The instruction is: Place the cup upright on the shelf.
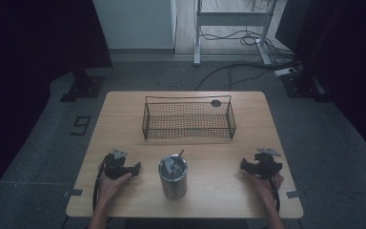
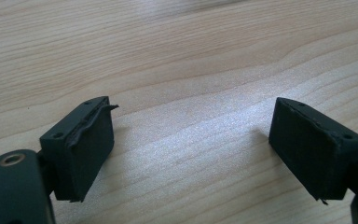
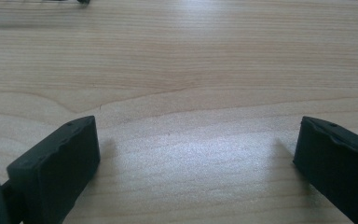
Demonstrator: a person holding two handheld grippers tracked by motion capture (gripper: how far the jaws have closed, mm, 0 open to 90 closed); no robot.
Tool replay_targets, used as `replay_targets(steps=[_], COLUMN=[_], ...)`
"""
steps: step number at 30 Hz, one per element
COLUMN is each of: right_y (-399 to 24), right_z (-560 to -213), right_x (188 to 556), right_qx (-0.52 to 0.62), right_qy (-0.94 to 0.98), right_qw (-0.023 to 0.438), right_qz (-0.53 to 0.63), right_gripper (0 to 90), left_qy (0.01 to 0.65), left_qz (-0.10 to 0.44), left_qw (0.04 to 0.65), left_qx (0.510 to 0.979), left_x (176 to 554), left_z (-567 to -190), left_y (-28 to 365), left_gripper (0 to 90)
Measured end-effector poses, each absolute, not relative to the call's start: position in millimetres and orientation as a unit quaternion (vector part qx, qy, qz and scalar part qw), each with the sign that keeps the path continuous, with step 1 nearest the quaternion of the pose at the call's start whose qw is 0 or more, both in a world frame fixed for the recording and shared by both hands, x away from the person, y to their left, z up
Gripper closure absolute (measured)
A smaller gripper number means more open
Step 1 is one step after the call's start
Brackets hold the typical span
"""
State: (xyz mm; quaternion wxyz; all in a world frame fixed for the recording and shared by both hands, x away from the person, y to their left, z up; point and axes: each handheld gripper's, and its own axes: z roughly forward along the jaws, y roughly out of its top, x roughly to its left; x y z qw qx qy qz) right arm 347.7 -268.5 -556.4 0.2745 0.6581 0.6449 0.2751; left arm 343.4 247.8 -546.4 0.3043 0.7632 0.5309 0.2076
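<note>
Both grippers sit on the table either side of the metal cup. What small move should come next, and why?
Probably the left gripper should lift and swing toward the cup. Its jaws stand apart with nothing between them, and it lies a bit closer to the cup than the right gripper, also open and empty. The utensils in the cup stick up within reach, and the basket waits behind.

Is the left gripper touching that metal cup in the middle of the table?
Apart. In the high view, bare table shows between the left gripper and the metal cup; its own view shows nothing between its fingers.
</note>
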Motion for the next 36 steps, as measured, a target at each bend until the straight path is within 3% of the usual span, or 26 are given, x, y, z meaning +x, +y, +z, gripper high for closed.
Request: replay_targets(steps=[20,36], right_y=[-272,-272], right_z=[-557,-557], right_x=[345,345], right_qx=[0.656,0.655], right_qy=[0.648,0.648], right_qw=[0.273,0.273], right_qz=[0.274,0.275], right_gripper=[0.0,0.0], left_qy=[0.546,0.549], left_qz=[0.215,0.191], left_qw=[0.291,0.302], left_qx=[0.756,0.755], left_x=[338,330], left_z=[-544,-536], left_y=[244,240], left_gripper=[15.5,15.6])
